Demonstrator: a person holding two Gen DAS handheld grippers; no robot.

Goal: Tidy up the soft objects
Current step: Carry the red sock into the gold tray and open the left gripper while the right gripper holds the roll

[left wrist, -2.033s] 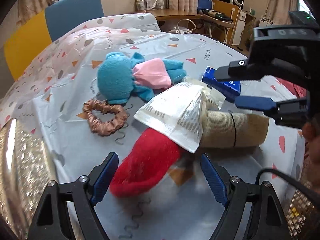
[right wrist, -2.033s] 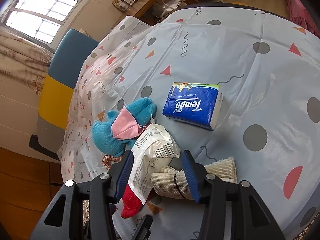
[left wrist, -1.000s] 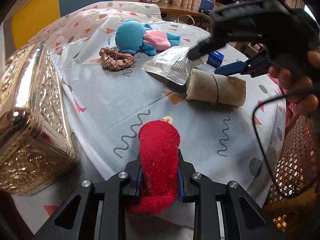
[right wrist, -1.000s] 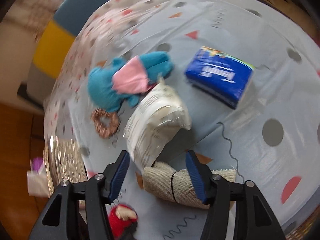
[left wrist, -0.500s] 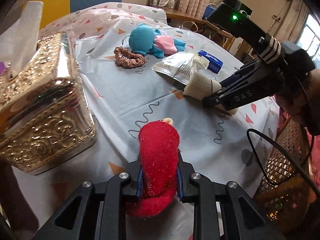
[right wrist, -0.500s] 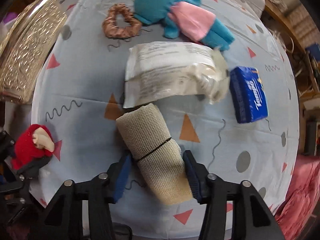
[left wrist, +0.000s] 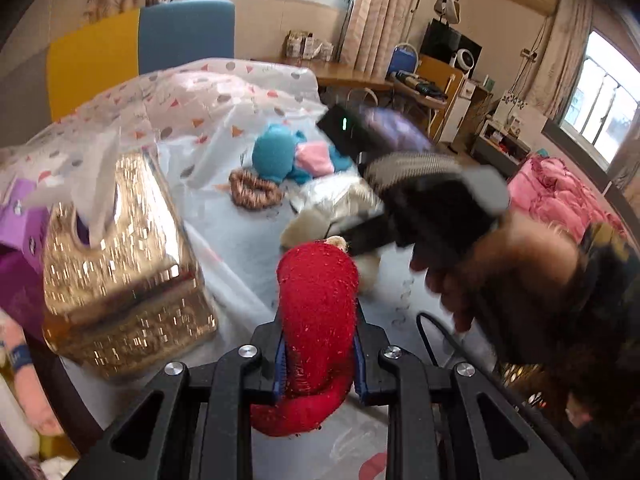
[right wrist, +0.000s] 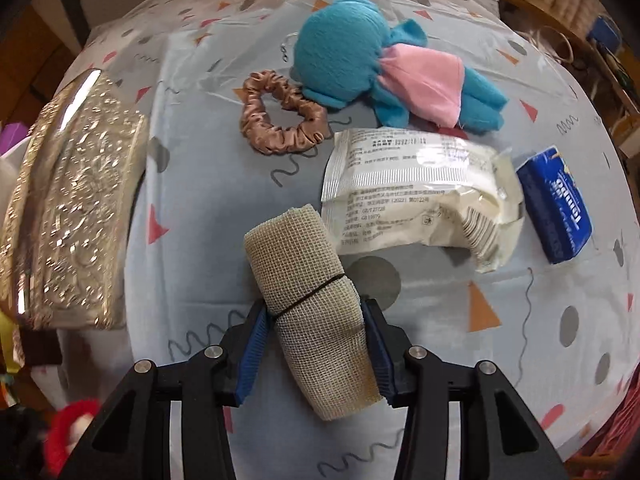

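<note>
The left gripper [left wrist: 319, 354] is clamped on a red plush toy [left wrist: 316, 320], which is held above the near edge of the patterned tablecloth [right wrist: 200, 240], beside a gold tissue box [left wrist: 120, 280]. The right gripper [right wrist: 316, 344] has just been closing, and a rolled beige mesh cloth [right wrist: 312, 312] is now pinched between its blue pads [right wrist: 252, 350], the roll lying on the cloth. Just beyond it a white plastic packet [right wrist: 416, 200] is seen, then a brown scrunchie [right wrist: 280, 114], a teal and pink plush toy [right wrist: 372, 60] and, to the right, a blue tissue pack [right wrist: 556, 204].
</note>
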